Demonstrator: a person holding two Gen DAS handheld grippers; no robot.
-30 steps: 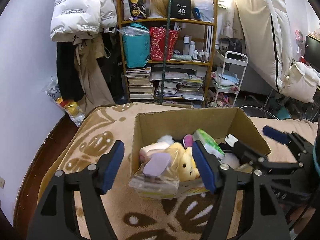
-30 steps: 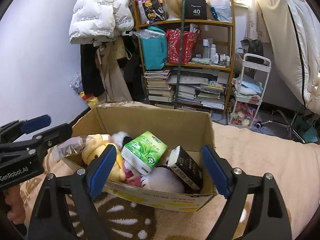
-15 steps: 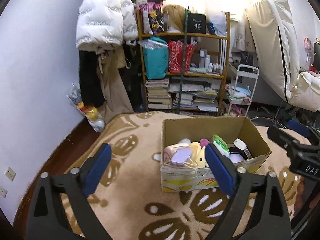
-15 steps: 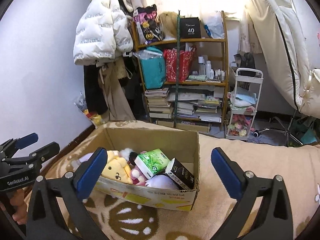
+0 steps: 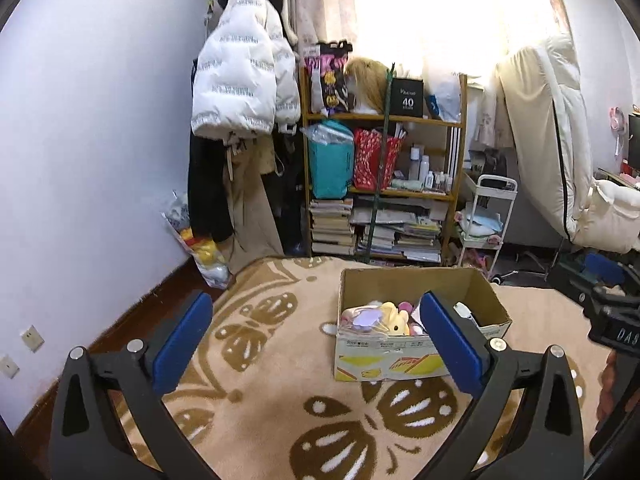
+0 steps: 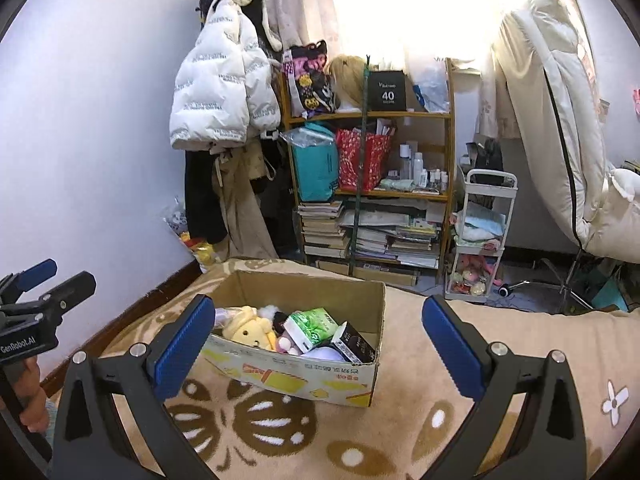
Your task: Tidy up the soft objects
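Note:
A cardboard box [image 5: 416, 284] stands on a beige blanket with brown butterfly patterns [image 5: 280, 392]. Inside lie a yellow plush toy [image 6: 250, 326], a green tissue pack [image 6: 314, 322], a small black carton [image 6: 354, 344] and a purple item in clear wrap [image 5: 366, 318]. My left gripper [image 5: 316, 320] hangs above and short of the box's left side, its jaws opening with nothing between them. My right gripper [image 6: 317, 312] is open and empty, held back from the box's right side. Each gripper shows at the edge of the other's view, the left one [image 6: 36, 312] in a hand.
Behind the box stands a wooden shelf [image 6: 372, 196] packed with books, bags and bottles. A white puffer jacket [image 5: 240, 80] hangs to its left, and a white cart [image 6: 480, 240] stands to its right. Dark wood flooring [image 5: 132, 316] runs along the blanket's left edge.
Both grippers have pulled back and risen away from the box, which now looks smaller. The left jaws have spread wider. The items stay in the box.

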